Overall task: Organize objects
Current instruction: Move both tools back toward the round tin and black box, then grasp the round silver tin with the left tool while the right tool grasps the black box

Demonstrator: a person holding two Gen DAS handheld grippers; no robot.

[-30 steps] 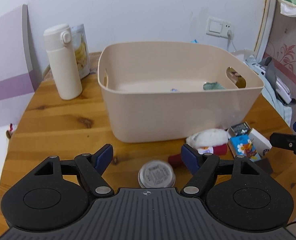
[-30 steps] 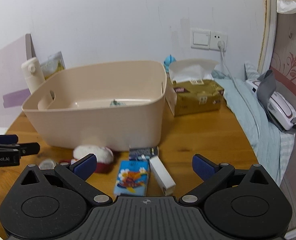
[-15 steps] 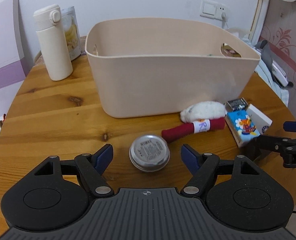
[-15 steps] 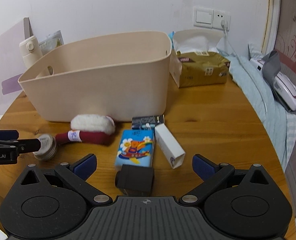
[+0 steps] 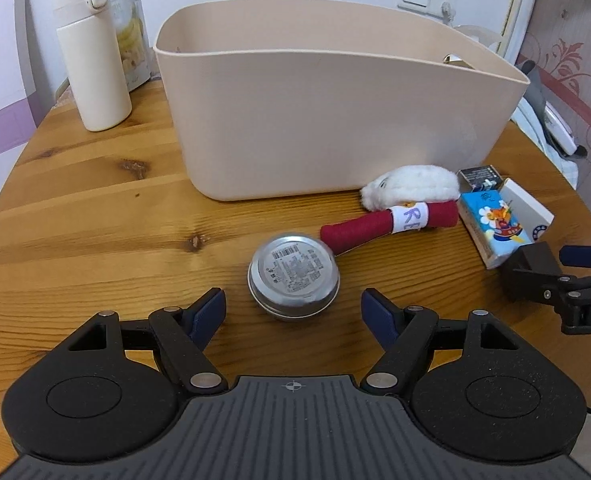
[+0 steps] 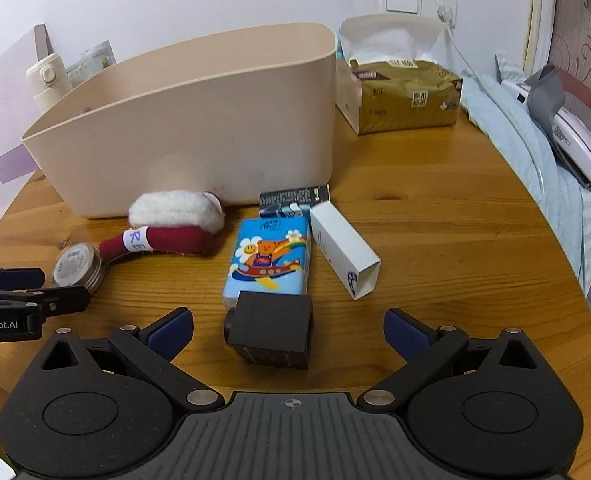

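Both your grippers have dropped closer to the round wooden table [image 5: 95,208]; the beige bin's inside has slipped out of sight.

Left to right: a cream flask [image 5: 91,52] by the white wall, the beige bin [image 5: 327,120], then a gold tissue box [image 6: 407,96] and a bed's blue bedding [image 6: 535,152]. Before the bin lie a round tin [image 5: 294,276], a red-and-white plush [image 5: 399,208], a cartoon tissue pack [image 6: 269,260], a white carton [image 6: 343,250] and a black cube [image 6: 271,328]. Your left gripper [image 5: 293,310] is spread wide, empty, the tin just ahead between its tips. Your right gripper [image 6: 289,328] gapes too, the cube between its fingers, untouched.
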